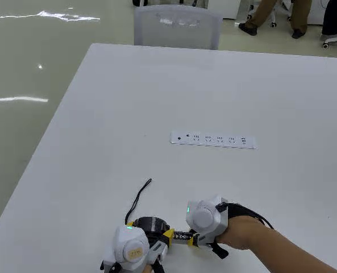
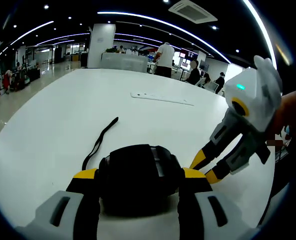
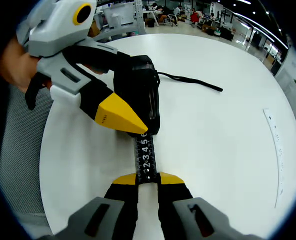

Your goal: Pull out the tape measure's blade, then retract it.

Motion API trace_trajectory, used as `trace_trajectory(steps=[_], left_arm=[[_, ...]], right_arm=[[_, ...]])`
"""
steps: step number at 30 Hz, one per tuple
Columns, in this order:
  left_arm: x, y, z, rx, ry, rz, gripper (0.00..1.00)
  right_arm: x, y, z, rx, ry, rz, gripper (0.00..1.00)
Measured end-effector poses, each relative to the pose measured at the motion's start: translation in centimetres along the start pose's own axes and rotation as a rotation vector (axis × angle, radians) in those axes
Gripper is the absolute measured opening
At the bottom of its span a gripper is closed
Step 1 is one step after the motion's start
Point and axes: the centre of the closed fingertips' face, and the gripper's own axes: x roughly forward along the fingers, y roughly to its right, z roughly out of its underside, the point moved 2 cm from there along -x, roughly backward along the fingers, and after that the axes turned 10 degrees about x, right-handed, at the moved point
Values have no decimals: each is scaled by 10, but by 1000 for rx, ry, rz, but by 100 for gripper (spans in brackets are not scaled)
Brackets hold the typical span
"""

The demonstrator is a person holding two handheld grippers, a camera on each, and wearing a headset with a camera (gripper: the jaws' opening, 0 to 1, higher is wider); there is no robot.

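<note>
Head camera looks steeply down from the near edge of the table [image 1: 128, 102] toward a far chair [image 1: 178, 25]. Both gripper cameras sit low, close on the tape [image 2: 138, 177]: left facing up the table, right facing leftward across it. All three share tape and power strip [image 1: 212, 139].

A white table [image 1: 128, 102] with a plain, glossy top carries two things. A white power strip [image 1: 212, 139] lies flat about mid-table, its length running parallel to the far edge. A black tape measure [image 1: 151, 226] sits close to the near edge, nearer the left edge than the right. Its thin black wrist strap [image 1: 138, 198] trails loosely over the top toward the far edge. A short length of blade [image 1: 181, 235] points toward the right edge.
</note>
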Motion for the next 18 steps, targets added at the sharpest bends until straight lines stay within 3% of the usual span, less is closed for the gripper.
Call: trace_trajectory(steps=[18], left_arm=[[2, -2, 3, -2, 1, 2, 59]], right_arm=[[4, -2, -8, 6, 39, -9, 14]])
